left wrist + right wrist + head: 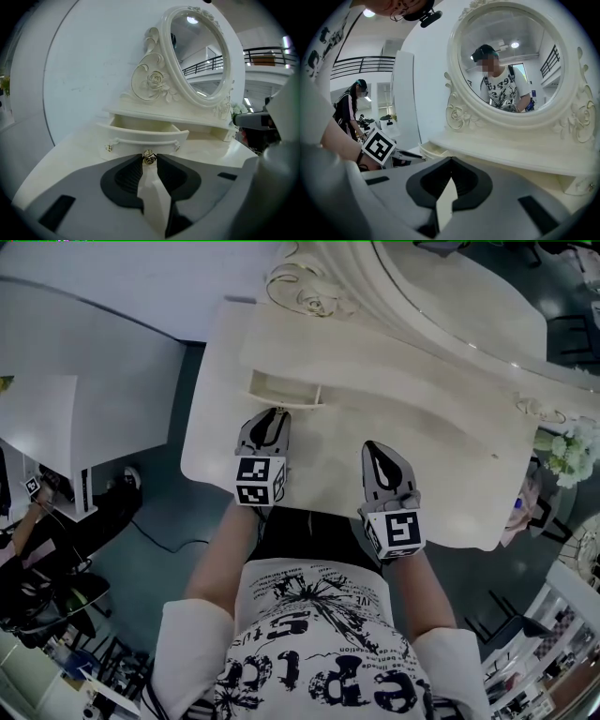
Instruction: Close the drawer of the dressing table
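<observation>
The cream dressing table (217, 442) carries an oval mirror (199, 56) and a small drawer (281, 388) that stands pulled out. In the left gripper view the drawer (140, 129) is straight ahead, and its gold middle knob (149, 158) sits between my left gripper's fingertips. My left gripper (149, 159) has its jaws a little apart, and both tips touch the knob. From above, the left gripper (273, 418) points at the drawer front. My right gripper (377, 451) hovers over the tabletop to the right, shut with nothing in it (450, 161).
A vase of white flowers (572, 451) stands at the table's right end. A white curved wall (84, 352) lies to the left, with a cable (159, 535) on the floor beside it. Another person (349, 117) stands far off on the left.
</observation>
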Tool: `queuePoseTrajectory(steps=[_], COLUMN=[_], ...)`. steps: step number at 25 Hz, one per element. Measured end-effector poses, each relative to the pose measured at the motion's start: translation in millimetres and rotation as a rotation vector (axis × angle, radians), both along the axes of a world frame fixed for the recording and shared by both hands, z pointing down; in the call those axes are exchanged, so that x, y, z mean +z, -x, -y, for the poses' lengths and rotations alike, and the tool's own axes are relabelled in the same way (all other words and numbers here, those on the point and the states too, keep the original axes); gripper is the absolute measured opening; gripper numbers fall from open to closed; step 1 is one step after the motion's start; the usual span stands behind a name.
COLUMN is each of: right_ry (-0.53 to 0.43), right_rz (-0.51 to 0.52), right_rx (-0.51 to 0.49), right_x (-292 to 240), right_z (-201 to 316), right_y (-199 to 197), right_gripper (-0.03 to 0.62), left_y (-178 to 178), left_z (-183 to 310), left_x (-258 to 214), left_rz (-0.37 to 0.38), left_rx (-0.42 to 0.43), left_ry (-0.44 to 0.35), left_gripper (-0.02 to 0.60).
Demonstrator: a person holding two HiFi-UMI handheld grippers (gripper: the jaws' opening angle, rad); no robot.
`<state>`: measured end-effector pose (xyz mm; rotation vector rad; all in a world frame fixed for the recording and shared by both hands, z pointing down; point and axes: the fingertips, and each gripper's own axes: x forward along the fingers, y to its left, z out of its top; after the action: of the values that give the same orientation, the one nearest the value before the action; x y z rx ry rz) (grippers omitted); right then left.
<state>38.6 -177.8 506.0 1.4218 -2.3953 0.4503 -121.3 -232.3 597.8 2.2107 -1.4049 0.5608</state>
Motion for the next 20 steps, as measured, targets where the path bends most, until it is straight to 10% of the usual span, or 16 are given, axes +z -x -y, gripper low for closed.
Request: queuePoseTrajectory(steps=[20], right_ry=[0.027], right_rz=[-0.023], right_rx=[0.030], right_x=[12], right_z=[11], right_y=[-12], right_gripper=[0.014], left_y=[-4], left_z=[50], left_x=[5], left_rz=[0.026], left_rx=[0.005], left_ry=[-0.019], left_gripper=[0.101])
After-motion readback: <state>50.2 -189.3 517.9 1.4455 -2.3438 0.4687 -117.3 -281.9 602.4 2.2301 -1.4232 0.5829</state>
